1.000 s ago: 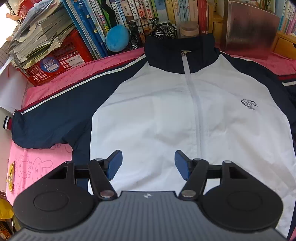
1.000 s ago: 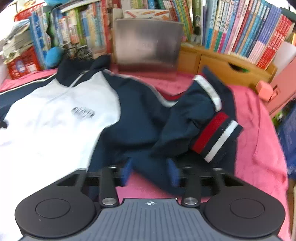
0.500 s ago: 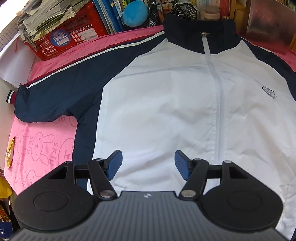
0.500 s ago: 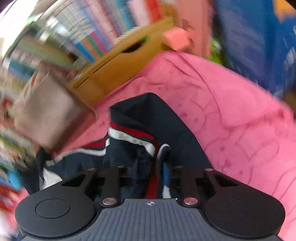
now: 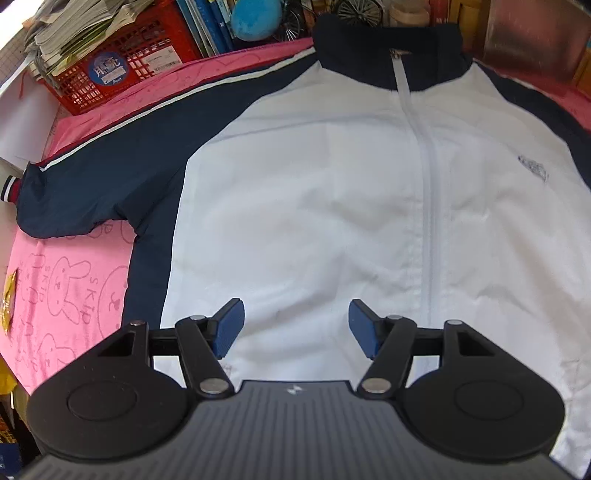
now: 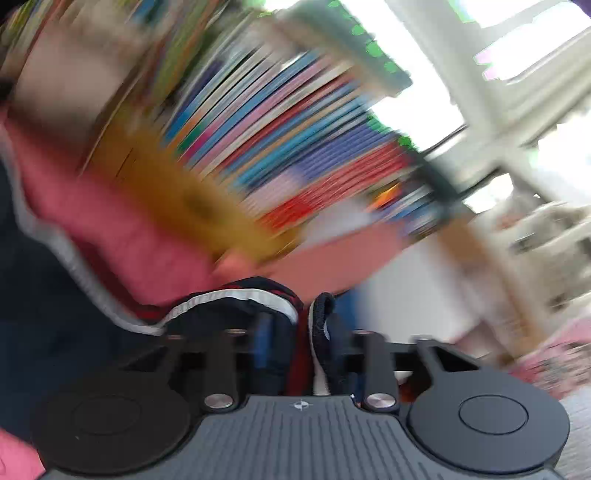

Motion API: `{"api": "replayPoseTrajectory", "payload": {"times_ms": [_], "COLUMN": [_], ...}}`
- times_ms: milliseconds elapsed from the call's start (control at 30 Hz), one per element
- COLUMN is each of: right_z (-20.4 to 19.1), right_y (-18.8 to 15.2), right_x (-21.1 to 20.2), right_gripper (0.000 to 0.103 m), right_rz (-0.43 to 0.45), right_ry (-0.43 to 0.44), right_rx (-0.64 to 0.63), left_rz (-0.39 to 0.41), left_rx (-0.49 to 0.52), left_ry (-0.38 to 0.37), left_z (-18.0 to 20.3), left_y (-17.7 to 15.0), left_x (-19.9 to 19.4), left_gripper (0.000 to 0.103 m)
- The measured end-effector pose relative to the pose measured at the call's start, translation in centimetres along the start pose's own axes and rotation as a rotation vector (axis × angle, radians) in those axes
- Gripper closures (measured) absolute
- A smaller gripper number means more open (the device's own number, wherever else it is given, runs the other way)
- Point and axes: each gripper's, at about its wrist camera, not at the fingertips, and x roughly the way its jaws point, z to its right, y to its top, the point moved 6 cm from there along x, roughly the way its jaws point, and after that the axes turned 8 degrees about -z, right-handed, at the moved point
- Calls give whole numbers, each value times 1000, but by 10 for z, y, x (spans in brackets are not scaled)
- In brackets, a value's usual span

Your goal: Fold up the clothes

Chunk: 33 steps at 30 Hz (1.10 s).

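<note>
Left wrist view
- Left gripper [image 5: 294,325]: jaws spread wide at the bottom centre of the frame, nothing between the blue pads [image 5: 227,328], poised over the lower white part of the garment.
- Jacket [image 5: 332,192]: spread flat and face up across the middle of the frame, zipped, white front with a navy collar at the top centre.
- Sleeve [image 5: 103,173]: navy, stretched toward the left edge of the frame, ending in a red, white and navy cuff there.
- Logo [image 5: 532,171]: small dark mark on the white chest, right side of the frame.
- Pink cloth [image 5: 66,280]: under the jacket, printed with rabbit outlines, showing at the lower left.
- Red basket [image 5: 122,55]: upper left, holding stacked papers.
- Blue ball [image 5: 255,16]: top centre, just beyond the collar, beside a model bicycle [image 5: 354,13].

Right wrist view
- Right gripper [image 6: 299,343]: jaws drawn close together at the lower centre, clamped on the striped cuff [image 6: 317,321] of the jacket's other sleeve.
- Navy fabric [image 6: 48,302]: runs from the cuff to the left edge of the frame, white piping along it.
- Books [image 6: 288,147]: a heavily blurred, tilted row across the upper middle.
- Window [image 6: 517,92]: bright, upper right, blurred.
</note>
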Motion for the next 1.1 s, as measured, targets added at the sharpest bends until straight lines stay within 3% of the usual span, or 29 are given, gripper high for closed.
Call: {"api": "replayPoseTrajectory", "payload": {"times_ms": [33, 133, 167, 200, 300, 400, 433, 567, 633, 667, 733, 767, 800, 833, 900, 933, 967, 1000, 1100], "right_z": [-14, -43, -36, -25, 4, 4, -6, -97, -151, -176, -192, -189, -180, -167, -132, -112, -99, -86, -88], "right_y": [-5, -18, -19, -19, -19, -1, 11, 72, 89, 92, 86, 80, 76, 74, 70, 71, 71, 71, 67], "right_x": [9, 19, 7, -7, -46, -86, -93, -105, -98, -90, -75, -68, -55, -36, 2, 12, 7, -1, -62], "right_gripper": [32, 24, 18, 3, 0, 1, 0, 6, 24, 28, 28, 21, 3, 1, 3, 19, 28, 30, 28], "right_rz": [-19, -38, -18, 6, 50, 148, 187, 189, 94, 42, 27, 70, 88, 72, -39, -87, -78, -57, 51], "right_ry": [0, -25, -32, -42, -92, 133, 228, 807, 973, 989, 893, 793, 718, 661, 501, 427, 429, 450, 605], "right_rx": [-28, -63, 6, 98, 328, 555, 579, 566, 471, 394, 283, 236, 230, 257, 354, 384, 411, 439, 428], "left_rz": [1, 28, 41, 51, 65, 67, 65, 47, 68, 79, 90, 93, 96, 99, 91, 90, 98, 116, 172], "left_rx": [-2, -32, -46, -60, -110, -149, -159, -156, -116, -95, -59, -51, -49, -53, -72, -85, -98, -107, -64], "left_ry": [12, 36, 41, 49, 73, 101, 111, 142, 181, 203, 239, 250, 256, 257, 259, 249, 231, 205, 108], "left_z": [-3, -19, -26, -33, -53, -66, -68, -67, -63, -61, -61, -61, -64, -67, -74, -78, -82, -85, -80], "left_y": [-1, -1, 0, 1, 6, 7, 6, -5, -11, -13, -16, -17, -18, -18, -18, -19, -20, -22, -31], "left_x": [1, -1, -2, -2, 1, 7, 10, 25, 28, 28, 28, 29, 29, 30, 30, 28, 24, 19, 8], "left_gripper": [37, 37, 37, 37, 37, 37, 37, 37, 34, 33, 33, 32, 29, 26, 27, 30, 32, 32, 32]}}
